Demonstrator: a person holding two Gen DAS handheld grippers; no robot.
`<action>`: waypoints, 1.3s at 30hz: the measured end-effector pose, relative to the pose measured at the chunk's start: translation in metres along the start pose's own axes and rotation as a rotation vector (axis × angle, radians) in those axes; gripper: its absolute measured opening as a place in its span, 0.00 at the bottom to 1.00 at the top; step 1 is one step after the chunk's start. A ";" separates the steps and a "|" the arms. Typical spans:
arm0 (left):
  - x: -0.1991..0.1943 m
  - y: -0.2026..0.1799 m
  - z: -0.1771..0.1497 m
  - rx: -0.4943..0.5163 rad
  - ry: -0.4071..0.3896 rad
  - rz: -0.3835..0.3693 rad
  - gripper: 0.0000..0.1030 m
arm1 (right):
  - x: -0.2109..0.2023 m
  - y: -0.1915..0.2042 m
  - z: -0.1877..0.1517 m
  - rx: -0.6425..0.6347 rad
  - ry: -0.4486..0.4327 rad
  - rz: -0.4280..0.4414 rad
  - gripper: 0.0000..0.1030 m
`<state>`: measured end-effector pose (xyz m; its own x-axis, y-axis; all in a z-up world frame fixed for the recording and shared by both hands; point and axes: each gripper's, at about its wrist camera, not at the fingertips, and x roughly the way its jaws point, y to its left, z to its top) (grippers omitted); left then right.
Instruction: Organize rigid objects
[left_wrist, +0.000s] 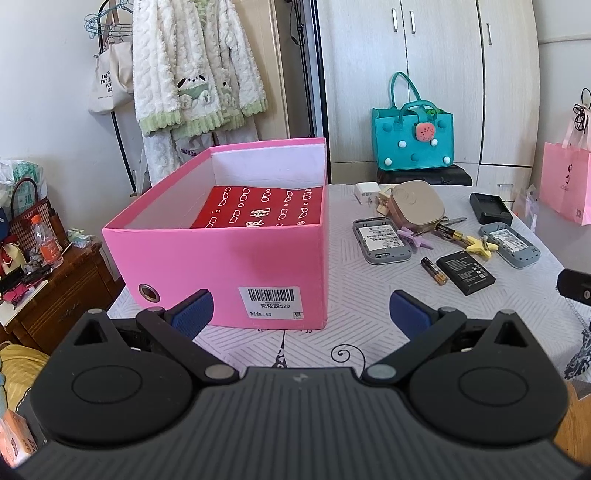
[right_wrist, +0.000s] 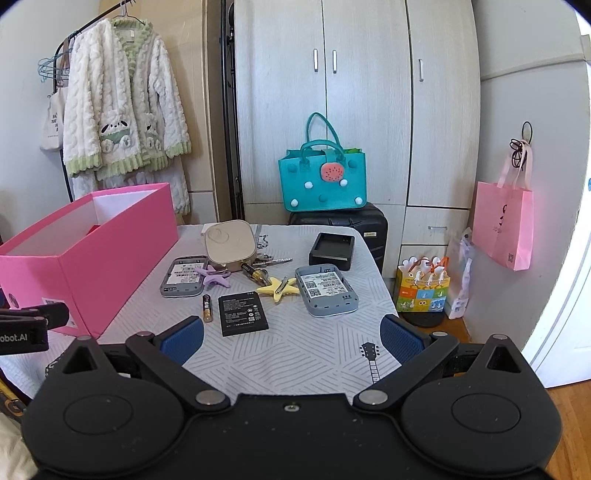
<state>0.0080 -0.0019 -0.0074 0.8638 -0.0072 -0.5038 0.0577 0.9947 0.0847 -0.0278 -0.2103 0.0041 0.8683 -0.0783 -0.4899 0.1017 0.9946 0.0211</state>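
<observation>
A pink open box (left_wrist: 221, 258) (right_wrist: 88, 254) stands on the left of the table, with a red patterned box (left_wrist: 258, 210) lying inside it. To its right lie two grey device shells (right_wrist: 183, 277) (right_wrist: 327, 291), a flat black battery (right_wrist: 242, 314) (left_wrist: 465, 272), a small AA battery (right_wrist: 207, 308) (left_wrist: 434, 271), a yellow star clip (right_wrist: 277, 288), a purple star clip (right_wrist: 216, 277), a beige case (right_wrist: 229, 243) (left_wrist: 417, 208), keys (right_wrist: 271, 261) and a black charger cradle (right_wrist: 331, 249). My left gripper (left_wrist: 301, 312) is open, just before the pink box's front wall. My right gripper (right_wrist: 291, 336) is open, empty, near the black battery.
A white charger plug (left_wrist: 365, 192) lies beside the beige case. Behind the table a teal bag (right_wrist: 321, 181) sits on a black suitcase (right_wrist: 343, 221). A pink paper bag (right_wrist: 502, 225) hangs at right. A wooden cabinet (left_wrist: 62, 295) with clutter stands left of the table.
</observation>
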 end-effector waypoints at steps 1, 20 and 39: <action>0.000 0.000 0.000 -0.001 0.000 0.000 1.00 | 0.000 0.001 0.000 -0.001 0.000 -0.001 1.00; 0.003 -0.001 -0.004 -0.004 -0.010 -0.008 1.00 | 0.001 0.002 -0.003 -0.007 0.010 -0.006 1.00; 0.010 -0.001 -0.009 -0.011 0.042 -0.026 1.00 | 0.007 0.004 -0.007 -0.020 0.025 0.003 1.00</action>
<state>0.0124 -0.0024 -0.0206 0.8401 -0.0289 -0.5417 0.0740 0.9953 0.0616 -0.0246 -0.2067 -0.0050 0.8561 -0.0741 -0.5114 0.0891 0.9960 0.0048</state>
